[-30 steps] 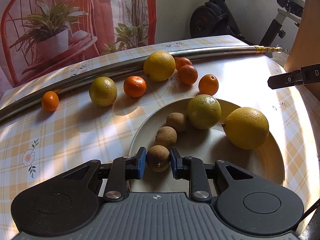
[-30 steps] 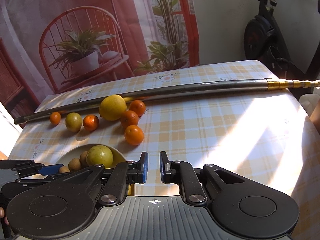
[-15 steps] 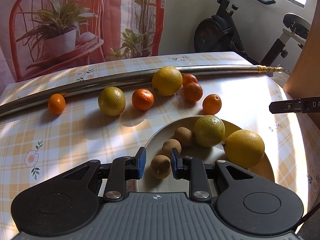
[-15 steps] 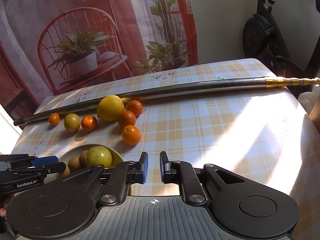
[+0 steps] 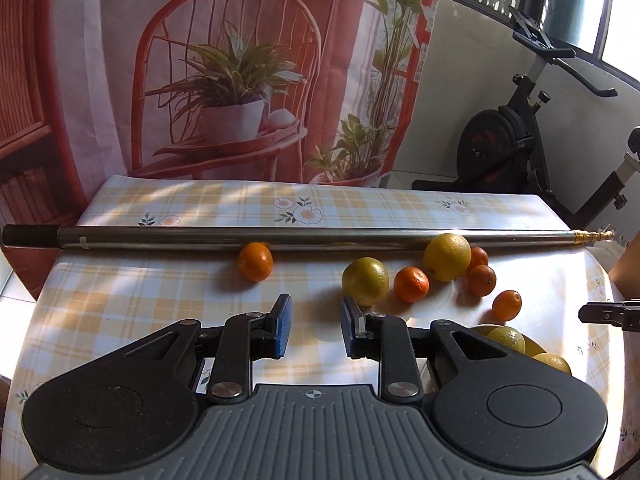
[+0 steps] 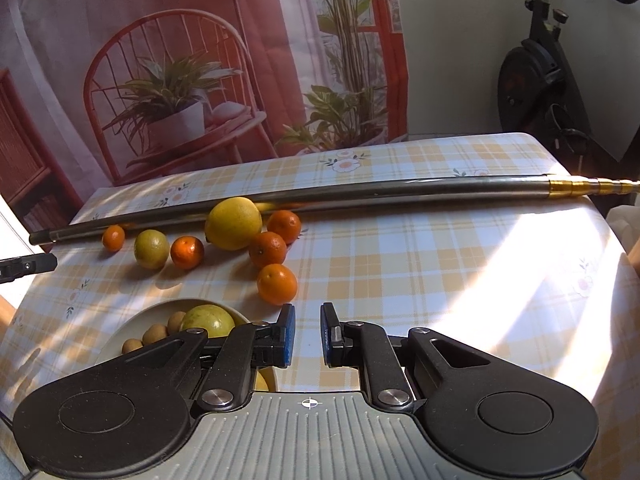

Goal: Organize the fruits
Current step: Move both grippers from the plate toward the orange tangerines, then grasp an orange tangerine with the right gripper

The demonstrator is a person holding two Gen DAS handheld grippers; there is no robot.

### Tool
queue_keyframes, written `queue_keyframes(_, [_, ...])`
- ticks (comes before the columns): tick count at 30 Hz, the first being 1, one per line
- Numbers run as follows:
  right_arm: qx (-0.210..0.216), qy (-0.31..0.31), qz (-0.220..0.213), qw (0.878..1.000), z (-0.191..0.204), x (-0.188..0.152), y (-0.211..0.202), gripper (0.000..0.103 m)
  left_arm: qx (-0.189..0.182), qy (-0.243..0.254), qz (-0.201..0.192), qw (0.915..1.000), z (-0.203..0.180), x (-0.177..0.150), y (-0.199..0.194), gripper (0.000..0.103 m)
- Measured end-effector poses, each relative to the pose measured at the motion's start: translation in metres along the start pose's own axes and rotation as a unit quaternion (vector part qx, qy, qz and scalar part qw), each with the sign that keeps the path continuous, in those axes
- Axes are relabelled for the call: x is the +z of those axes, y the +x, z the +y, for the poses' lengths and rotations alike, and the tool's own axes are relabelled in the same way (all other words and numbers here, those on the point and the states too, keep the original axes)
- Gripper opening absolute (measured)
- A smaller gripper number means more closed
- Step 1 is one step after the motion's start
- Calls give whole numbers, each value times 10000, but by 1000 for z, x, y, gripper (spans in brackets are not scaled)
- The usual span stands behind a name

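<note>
Three small brown fruits point(image 6: 154, 334) and some citrus sit in the plate point(image 6: 120, 336), seven citrus wait on the tabletop point(image 6: 400, 272), both tools released: left tool point(image 5: 315, 326), right tool point(image 6: 307, 335)

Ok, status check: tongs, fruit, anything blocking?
Left tongs open, empty. Right tongs open, empty. Round beige plate part filled; seven citrus loose on checked tablecloth. Long metal pole behind them.
</note>
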State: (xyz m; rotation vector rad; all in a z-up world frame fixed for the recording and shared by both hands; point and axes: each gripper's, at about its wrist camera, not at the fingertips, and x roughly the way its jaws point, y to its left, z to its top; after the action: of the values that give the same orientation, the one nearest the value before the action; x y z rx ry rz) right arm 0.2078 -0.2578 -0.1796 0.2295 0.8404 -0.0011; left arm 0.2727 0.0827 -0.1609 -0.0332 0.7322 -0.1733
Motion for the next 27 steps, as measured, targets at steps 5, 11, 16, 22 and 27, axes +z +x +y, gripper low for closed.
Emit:
queue_keyframes(5, [116, 4, -1, 9999, 6, 8, 8, 14, 240, -289, -81, 9993, 29, 8, -6, 28])
queue_keyframes(11, [136, 6, 93, 9999, 10, 19, 31, 18, 322, -472, -121, 9983, 39, 13, -1, 28])
queue_keyframes(16, [202, -117, 313, 9992, 17, 26, 58, 23, 245, -432, -10, 9988, 33, 9, 9, 28])
queue_keyframes(22, [58, -338, 534, 9980, 27, 30, 82, 27, 131, -512, 100, 9986, 31, 4, 20, 28])
queue_keyframes(27, [94, -253, 676, 9973, 26, 30, 96, 30, 41, -450, 178, 9988, 26, 0, 25, 28])
